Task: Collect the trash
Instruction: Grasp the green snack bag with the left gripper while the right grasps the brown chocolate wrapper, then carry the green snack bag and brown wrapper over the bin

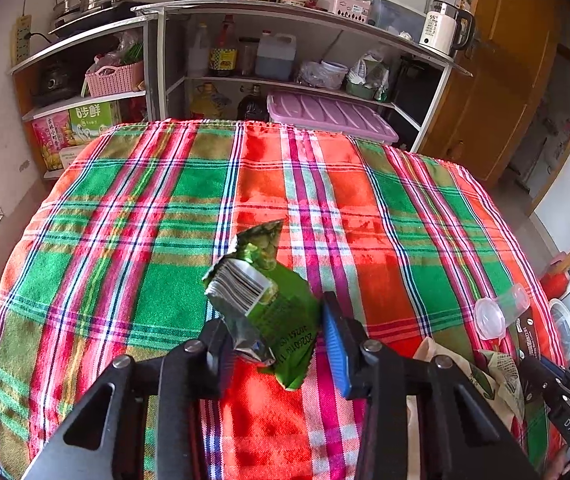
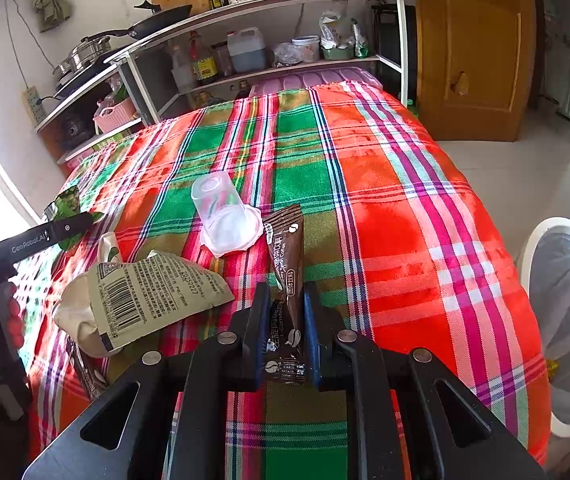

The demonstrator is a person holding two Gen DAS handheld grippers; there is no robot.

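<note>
Green wrapper (image 1: 269,304) pinched in left claw (image 1: 277,344) — right claw (image 2: 285,332), tilted down, grips coffee sachet (image 2: 285,280).

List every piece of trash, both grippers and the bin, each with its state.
Green wrapper: crumpled, between the left gripper's pads.
Brown coffee sachet: clamped in right gripper.
Clear cup: lying tipped on the cloth.
Beige packet: crumpled, lying free.
Bin: lined, open.
</note>
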